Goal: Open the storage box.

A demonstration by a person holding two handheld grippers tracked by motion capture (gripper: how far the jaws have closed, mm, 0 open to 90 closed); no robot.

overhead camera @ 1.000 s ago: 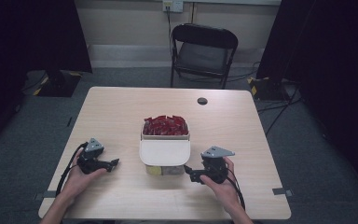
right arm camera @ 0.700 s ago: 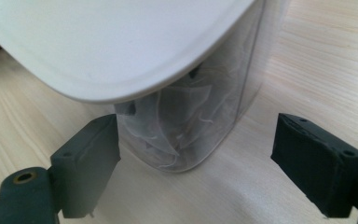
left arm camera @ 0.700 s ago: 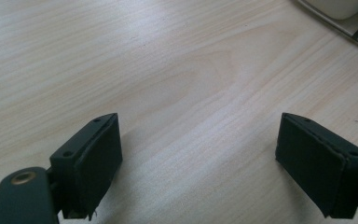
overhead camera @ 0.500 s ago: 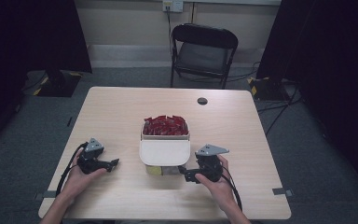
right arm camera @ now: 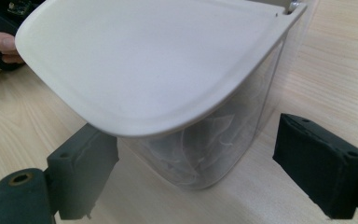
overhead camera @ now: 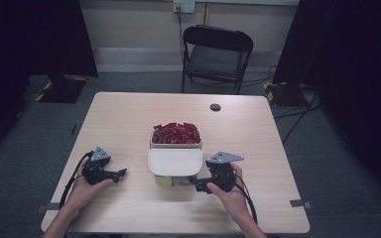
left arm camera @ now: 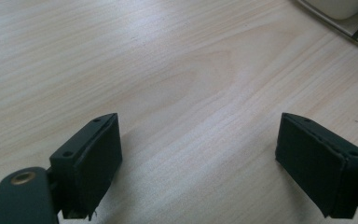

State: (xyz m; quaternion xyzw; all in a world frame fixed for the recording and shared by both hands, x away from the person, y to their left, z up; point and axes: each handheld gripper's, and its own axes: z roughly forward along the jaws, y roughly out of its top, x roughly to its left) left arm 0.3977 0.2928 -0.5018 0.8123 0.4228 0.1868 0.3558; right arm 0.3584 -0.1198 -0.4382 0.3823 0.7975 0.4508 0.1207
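Table top (overhead camera: pixel 129 119): pale wood grain, light beige streaks. Bin (overhead camera: pixel 175 168): cream-white lid, clear body seen in the right gripper view. Contents (overhead camera: pixel 175 133): bright red. Left gripper (overhead camera: pixel 120 173) and right gripper (overhead camera: pixel 194 182): black, grey plates on top. Chair (overhead camera: pixel 217 55): black. Floor (overhead camera: pixel 327 148): dark grey carpet.

Each black tool (overhead camera: pixel 110 173) carries a grey triangular plate, flat rectangular pads and a trailing cable.
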